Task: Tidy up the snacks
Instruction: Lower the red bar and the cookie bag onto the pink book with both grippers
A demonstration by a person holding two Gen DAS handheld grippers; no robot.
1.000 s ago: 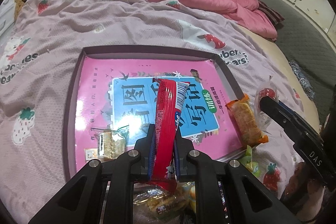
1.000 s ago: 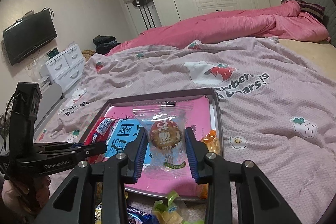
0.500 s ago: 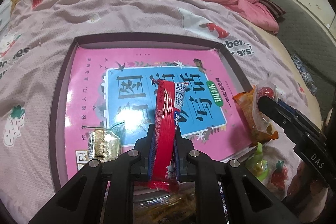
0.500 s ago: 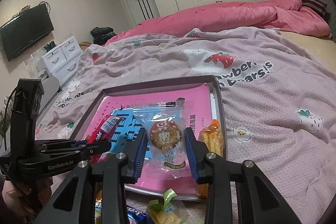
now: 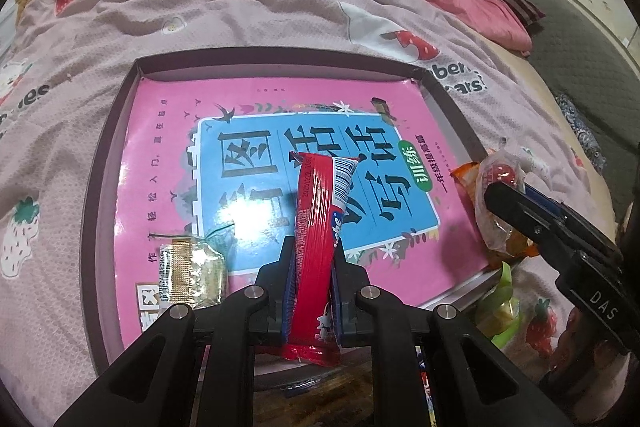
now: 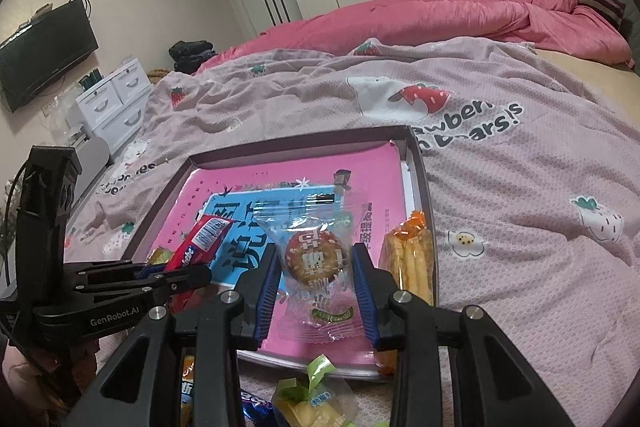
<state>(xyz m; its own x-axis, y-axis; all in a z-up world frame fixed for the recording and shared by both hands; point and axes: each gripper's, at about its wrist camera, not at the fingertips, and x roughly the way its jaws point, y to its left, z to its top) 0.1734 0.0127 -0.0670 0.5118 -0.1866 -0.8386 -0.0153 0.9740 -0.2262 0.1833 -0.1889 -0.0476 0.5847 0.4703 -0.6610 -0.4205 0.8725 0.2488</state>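
Note:
A dark-rimmed tray (image 5: 276,61) lies on the bed with a pink and blue book (image 5: 168,147) inside it. My left gripper (image 5: 314,247) is shut on a long red snack bar (image 5: 316,211), held lengthwise just above the book. In the right wrist view, my right gripper (image 6: 315,255) is shut on a clear packet holding a round biscuit (image 6: 314,259), over the tray's near right part. The left gripper (image 6: 196,277) and its red bar (image 6: 200,243) show at the left there. A gold-wrapped snack (image 5: 192,275) lies on the book's near left corner.
An orange pack of biscuit sticks (image 6: 408,259) lies along the tray's right rim. A green-wrapped candy (image 6: 316,395) and other wrappers lie on the strawberry bedspread (image 6: 520,207) in front of the tray. A pink duvet (image 6: 440,15) is piled at the far side. White drawers (image 6: 116,103) stand beyond the bed at the left.
Both grippers have sunk a little toward the tray, each still holding its snack. The tray and book look larger and closer now.

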